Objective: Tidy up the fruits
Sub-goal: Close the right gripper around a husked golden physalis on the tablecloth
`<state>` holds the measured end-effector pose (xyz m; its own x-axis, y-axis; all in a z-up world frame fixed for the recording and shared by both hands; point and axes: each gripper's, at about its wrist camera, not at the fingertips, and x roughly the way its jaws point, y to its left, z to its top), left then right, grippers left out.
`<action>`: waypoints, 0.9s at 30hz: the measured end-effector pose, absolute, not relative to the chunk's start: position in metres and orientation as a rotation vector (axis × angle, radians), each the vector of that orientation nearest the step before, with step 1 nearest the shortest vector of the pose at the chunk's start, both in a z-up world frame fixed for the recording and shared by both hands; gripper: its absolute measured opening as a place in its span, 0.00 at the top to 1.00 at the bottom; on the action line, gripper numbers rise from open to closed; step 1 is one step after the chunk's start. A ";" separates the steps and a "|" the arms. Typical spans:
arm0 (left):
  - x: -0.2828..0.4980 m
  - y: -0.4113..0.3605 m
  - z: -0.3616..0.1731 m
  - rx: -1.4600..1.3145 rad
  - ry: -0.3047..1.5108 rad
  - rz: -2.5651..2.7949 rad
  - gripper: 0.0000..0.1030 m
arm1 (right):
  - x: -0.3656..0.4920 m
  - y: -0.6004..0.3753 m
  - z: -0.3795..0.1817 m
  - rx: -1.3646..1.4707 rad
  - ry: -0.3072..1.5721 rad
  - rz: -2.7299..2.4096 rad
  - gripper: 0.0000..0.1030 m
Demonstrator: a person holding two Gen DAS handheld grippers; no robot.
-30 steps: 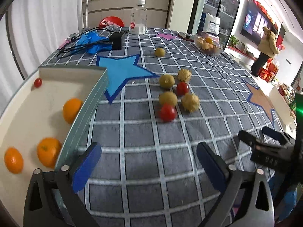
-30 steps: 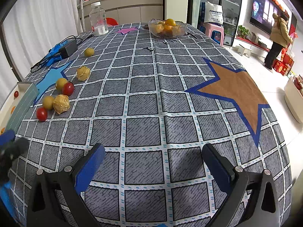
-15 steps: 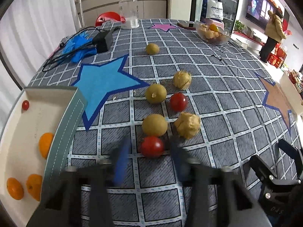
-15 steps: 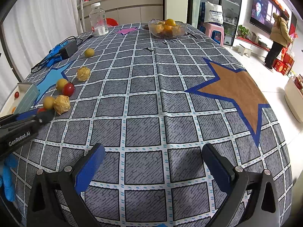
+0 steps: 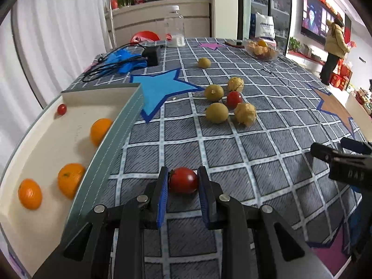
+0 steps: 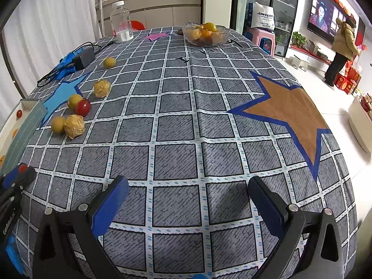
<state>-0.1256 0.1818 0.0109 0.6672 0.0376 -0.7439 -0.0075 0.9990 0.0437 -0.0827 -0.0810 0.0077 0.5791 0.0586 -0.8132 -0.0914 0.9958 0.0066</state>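
My left gripper (image 5: pixel 182 177) is shut on a red cherry tomato (image 5: pixel 183 181), its blue pads pressing both sides just above the checked cloth, right of the white tray (image 5: pixel 111 146). The tray holds three oranges (image 5: pixel 69 180) and a small tomato (image 5: pixel 61 109). Farther out on the cloth lie yellow-green fruits (image 5: pixel 217 112), husked fruits (image 5: pixel 245 114) and another red tomato (image 5: pixel 234 99). In the right wrist view, my right gripper (image 6: pixel 186 193) hangs open over bare cloth, nothing between its fingers. The left gripper (image 6: pixel 17 176) shows at that view's left edge.
A glass bowl of fruit (image 6: pixel 205 34) and a water bottle (image 6: pixel 121 22) stand at the far end. A black adapter with cables and blue gloves (image 5: pixel 130 59) lies at the far left. One yellow-green fruit (image 5: pixel 204 62) sits apart. A person (image 5: pixel 333 48) stands by the television.
My left gripper reached forward to the nearest red tomato, shut on it and drew back with it beside the tray. The right gripper has kept still.
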 end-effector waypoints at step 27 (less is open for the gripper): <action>-0.129 0.191 0.011 -0.044 0.829 -0.033 0.74 | -0.037 0.050 0.018 -0.202 0.927 0.421 0.74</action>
